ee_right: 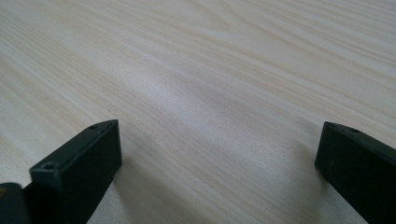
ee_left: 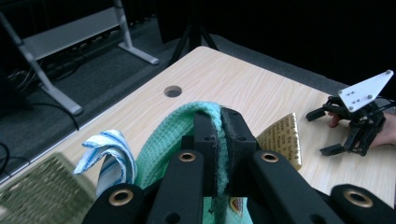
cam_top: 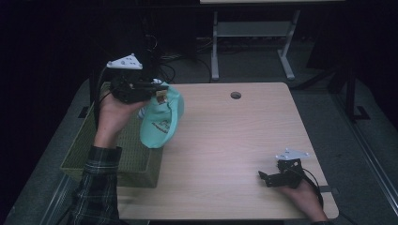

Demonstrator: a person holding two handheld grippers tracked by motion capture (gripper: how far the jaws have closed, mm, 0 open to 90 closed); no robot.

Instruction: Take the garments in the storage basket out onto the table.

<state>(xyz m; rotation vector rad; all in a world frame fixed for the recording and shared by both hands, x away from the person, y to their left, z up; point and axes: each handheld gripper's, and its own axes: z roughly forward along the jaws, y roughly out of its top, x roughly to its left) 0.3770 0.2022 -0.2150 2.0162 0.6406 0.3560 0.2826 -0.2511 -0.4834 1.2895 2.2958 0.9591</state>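
At the far left, a green woven basket (cam_top: 94, 154) sits against the left edge of the table (cam_top: 234, 154); above its far end the left gripper (cam_top: 157, 89) is raised off the surface, its jaws clamped tight on a fold of a teal cloth (cam_top: 162, 119), which hangs down from them over the table's left edge, clear of the wood; in the left gripper view a blue-and-white striped cloth (ee_left: 109, 151) shows just left of the teal one, and a gold label (ee_left: 282, 140) dangles to its right. The step in hand looks like lifting the cloth out of the basket and carrying it toward the table; the next move likely calls for swinging it rightward over bare wood and lowering it before letting go. At the near right, the right gripper (cam_top: 268, 177) rests low on the table, jaws spread wide and holding nothing.
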